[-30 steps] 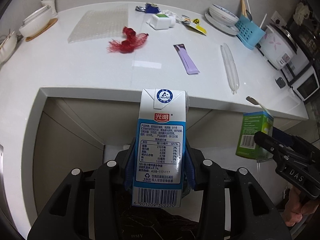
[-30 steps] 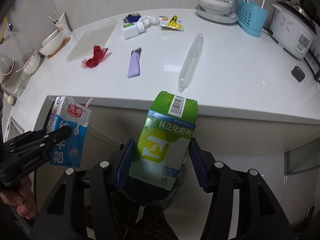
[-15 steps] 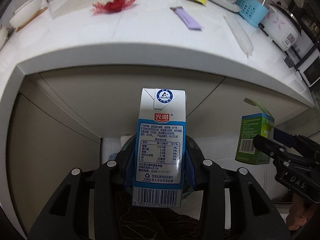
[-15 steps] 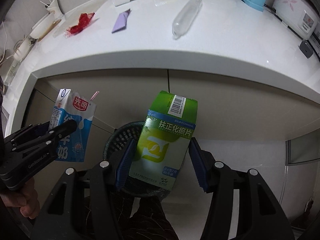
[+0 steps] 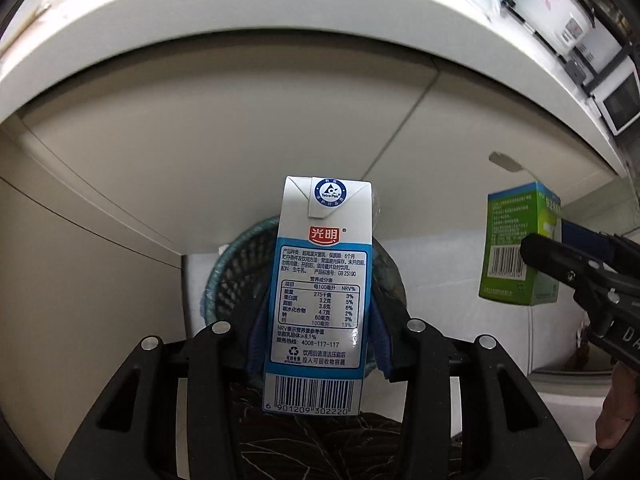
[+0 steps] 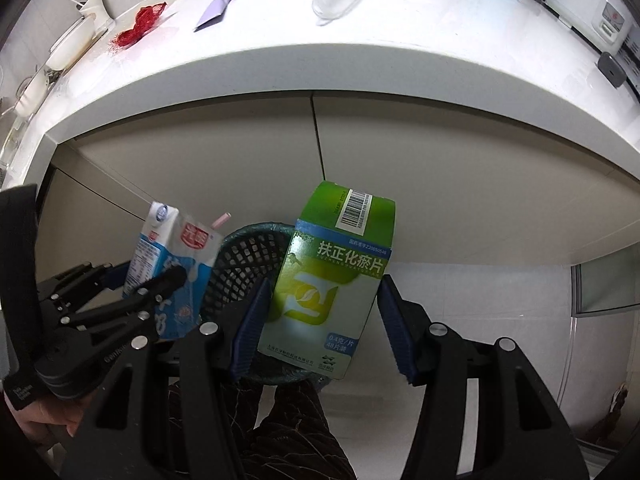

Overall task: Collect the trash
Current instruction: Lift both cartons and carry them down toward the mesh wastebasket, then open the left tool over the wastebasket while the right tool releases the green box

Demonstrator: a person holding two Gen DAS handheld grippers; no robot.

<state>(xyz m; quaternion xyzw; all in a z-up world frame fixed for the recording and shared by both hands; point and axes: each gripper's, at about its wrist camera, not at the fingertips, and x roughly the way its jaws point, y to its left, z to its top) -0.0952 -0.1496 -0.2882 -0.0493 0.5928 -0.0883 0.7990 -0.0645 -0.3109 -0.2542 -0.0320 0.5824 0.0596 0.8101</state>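
Hovering above the dark mesh wastebasket (image 6: 244,256), your left gripper (image 5: 320,344) has its jaws opening around the blue-and-white milk carton (image 5: 320,292) while your right gripper (image 6: 324,320) brackets the green cardboard medicine box (image 6: 332,280), contact unclear.

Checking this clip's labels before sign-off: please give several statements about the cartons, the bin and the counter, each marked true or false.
1. The left gripper has a blue-and-white milk carton between its fingers. True; its jaws are opening.
2. The green cardboard medicine box lies on the white counter. False; it sits between the right gripper's fingers, below the counter edge.
3. A dark mesh waste basket stands below both cartons. True.
4. The red net scrap is already in the basket. False; it lies on the counter.
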